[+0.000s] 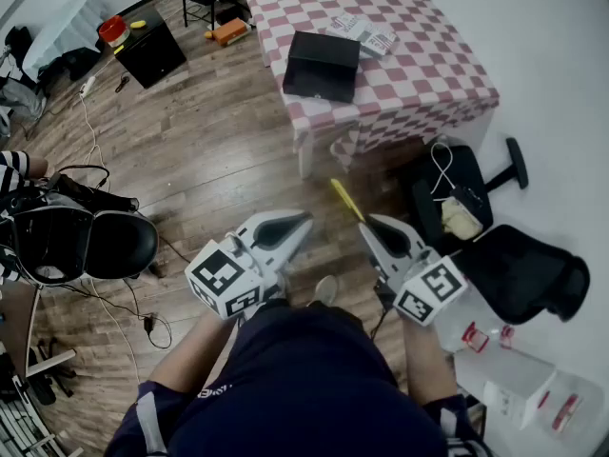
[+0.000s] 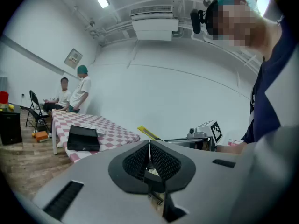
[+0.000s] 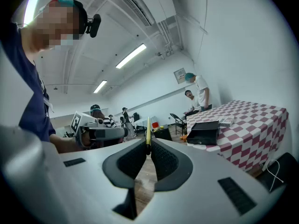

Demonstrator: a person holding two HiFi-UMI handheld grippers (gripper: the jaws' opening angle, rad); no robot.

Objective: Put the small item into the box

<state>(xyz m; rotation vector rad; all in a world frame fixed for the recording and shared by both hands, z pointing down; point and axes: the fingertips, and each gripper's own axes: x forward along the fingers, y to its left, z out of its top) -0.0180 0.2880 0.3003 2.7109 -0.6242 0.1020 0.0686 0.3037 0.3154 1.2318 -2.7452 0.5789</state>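
A black box (image 1: 322, 65) lies closed on the pink-checked table (image 1: 428, 74) far ahead, with small flat packets (image 1: 363, 34) behind it. My right gripper (image 1: 364, 227) is held close to my body above the wood floor, shut on a thin yellow strip (image 1: 346, 199) that sticks out past its tips. In the right gripper view the yellow strip (image 3: 148, 130) stands edge-on between the closed jaws, and the black box (image 3: 204, 133) is off to the right. My left gripper (image 1: 303, 222) is beside it, jaws shut (image 2: 150, 146) with nothing held. The left gripper view shows the box (image 2: 83, 138).
A black office chair (image 1: 90, 243) stands at my left, another black chair (image 1: 519, 269) and a bag at my right. Cables (image 1: 124, 317) run over the floor. A black cabinet (image 1: 150, 50) is at the back left. Two people (image 2: 74, 93) are beyond the table.
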